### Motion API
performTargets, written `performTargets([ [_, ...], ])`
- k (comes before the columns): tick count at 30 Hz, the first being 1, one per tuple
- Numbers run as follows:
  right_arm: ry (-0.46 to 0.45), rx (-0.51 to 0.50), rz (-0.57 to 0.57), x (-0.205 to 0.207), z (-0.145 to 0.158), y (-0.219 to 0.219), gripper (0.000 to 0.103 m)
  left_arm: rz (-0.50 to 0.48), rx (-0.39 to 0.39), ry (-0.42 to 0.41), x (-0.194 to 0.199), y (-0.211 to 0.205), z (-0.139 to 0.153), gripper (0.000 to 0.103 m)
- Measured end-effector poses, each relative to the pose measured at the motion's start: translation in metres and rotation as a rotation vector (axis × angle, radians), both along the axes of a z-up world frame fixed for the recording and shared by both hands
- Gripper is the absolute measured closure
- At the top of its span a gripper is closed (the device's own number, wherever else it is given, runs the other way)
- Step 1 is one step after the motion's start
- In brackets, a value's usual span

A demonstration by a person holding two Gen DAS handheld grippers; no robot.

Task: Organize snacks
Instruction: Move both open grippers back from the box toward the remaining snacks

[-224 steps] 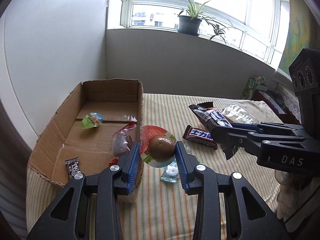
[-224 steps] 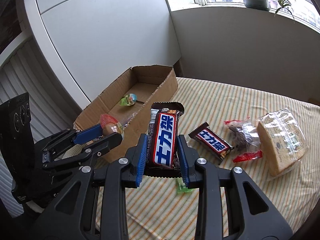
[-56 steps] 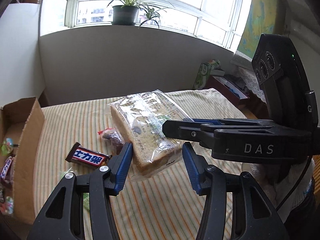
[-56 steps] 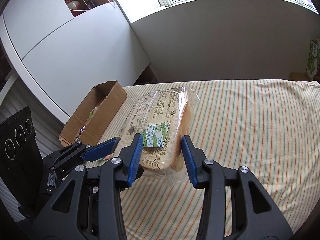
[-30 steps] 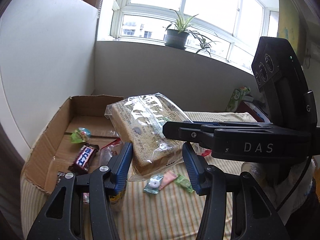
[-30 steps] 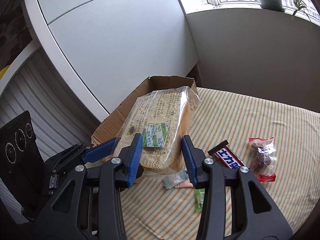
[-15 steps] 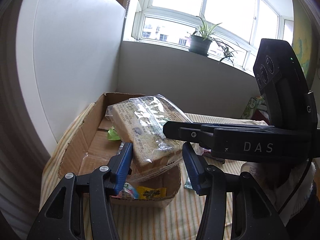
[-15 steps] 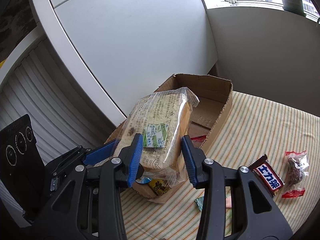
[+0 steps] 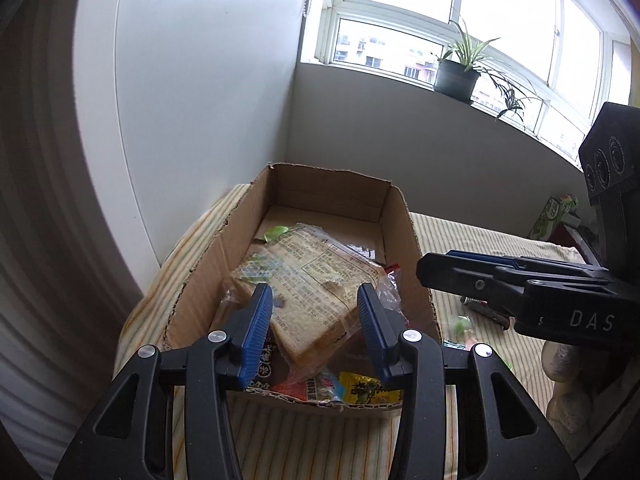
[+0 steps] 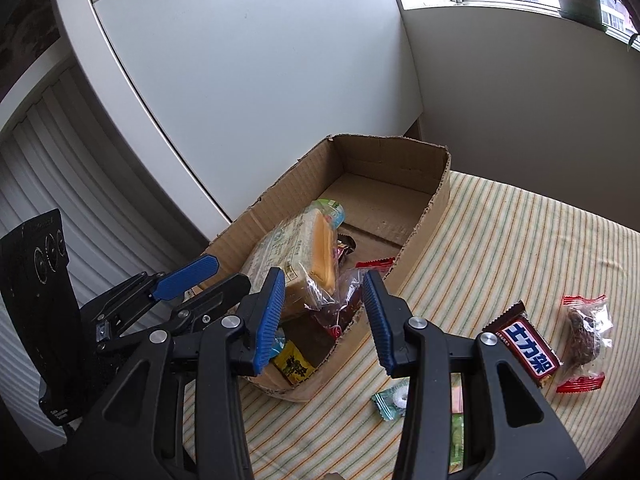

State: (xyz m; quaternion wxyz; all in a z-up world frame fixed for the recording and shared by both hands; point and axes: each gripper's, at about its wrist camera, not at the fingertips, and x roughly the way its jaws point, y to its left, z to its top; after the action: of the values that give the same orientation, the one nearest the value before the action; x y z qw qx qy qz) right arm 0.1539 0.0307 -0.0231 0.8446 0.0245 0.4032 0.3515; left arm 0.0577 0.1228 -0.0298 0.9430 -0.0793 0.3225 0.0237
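The box [image 9: 208, 264] sits on a striped tabletop [image 10: 520, 240], and the bread bag [image 9: 308, 280] lies inside it, on top of small snacks.

The left gripper [image 9: 316, 328] hangs over the near end of the box. The bread bag shows between its blue pads [image 9: 256, 328], but the pads are above the bag and do not press on it. Its jaws are closing, with nothing held.

The right gripper [image 10: 324, 316] is over the near right edge of the box. The bread bag lies just past its left pad [image 10: 272, 316], down in the box. Its jaws are partly open and hold nothing.

To the right of the box, on the tabletop, lie a chocolate bar [image 10: 524, 348], a clear bag with red ends [image 10: 584, 336] and a few candies [image 10: 390, 398].
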Motion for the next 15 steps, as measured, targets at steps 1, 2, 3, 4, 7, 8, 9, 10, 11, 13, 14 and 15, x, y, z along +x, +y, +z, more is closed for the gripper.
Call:
performTargets([
  [1, -0.003, -0.002, -0.005, -0.001, 0.002, -0.004, 0.060, -0.003, 0.000, -0.003, -0.002, -0.001, 0.000, 0.061],
  [2, -0.004, -0.005, -0.008, -0.002, 0.003, -0.008, 0.060, -0.007, -0.002, -0.004, -0.002, -0.002, 0.001, 0.061],
  [3, -0.006, -0.008, -0.016, -0.003, 0.003, -0.013, 0.060, -0.012, -0.004, -0.007, -0.003, -0.003, 0.002, 0.061],
  [4, -0.011, -0.012, -0.026, -0.004, 0.004, -0.020, 0.056, -0.019, -0.006, -0.010, -0.005, -0.004, 0.002, 0.061],
  [7, -0.027, -0.015, -0.068, -0.004, 0.007, -0.043, 0.048, -0.047, -0.008, -0.019, -0.008, -0.013, 0.005, 0.061],
  [8, -0.038, -0.018, -0.086, -0.004, 0.008, -0.052, 0.045, -0.054, -0.010, -0.023, -0.009, -0.015, 0.005, 0.061],
  [9, -0.050, -0.024, -0.108, -0.004, 0.010, -0.062, 0.043, -0.066, -0.015, -0.025, -0.009, -0.017, 0.006, 0.061],
  [10, -0.063, -0.027, -0.129, -0.004, 0.011, -0.071, 0.041, -0.077, -0.018, -0.025, -0.009, -0.020, 0.007, 0.061],
  [11, -0.073, -0.026, -0.150, -0.003, 0.012, -0.081, 0.035, -0.087, -0.021, -0.026, -0.009, -0.023, 0.007, 0.061],
  [13, -0.085, -0.021, -0.191, -0.001, 0.012, -0.100, 0.027, -0.109, -0.022, -0.025, -0.008, -0.030, 0.007, 0.060],
  [14, -0.086, -0.024, -0.210, 0.000, 0.011, -0.110, 0.026, -0.119, -0.019, -0.023, -0.007, -0.034, 0.007, 0.060],
  [15, -0.085, -0.034, -0.225, 0.002, 0.009, -0.119, 0.026, -0.128, -0.015, -0.020, -0.007, -0.039, 0.006, 0.060],
])
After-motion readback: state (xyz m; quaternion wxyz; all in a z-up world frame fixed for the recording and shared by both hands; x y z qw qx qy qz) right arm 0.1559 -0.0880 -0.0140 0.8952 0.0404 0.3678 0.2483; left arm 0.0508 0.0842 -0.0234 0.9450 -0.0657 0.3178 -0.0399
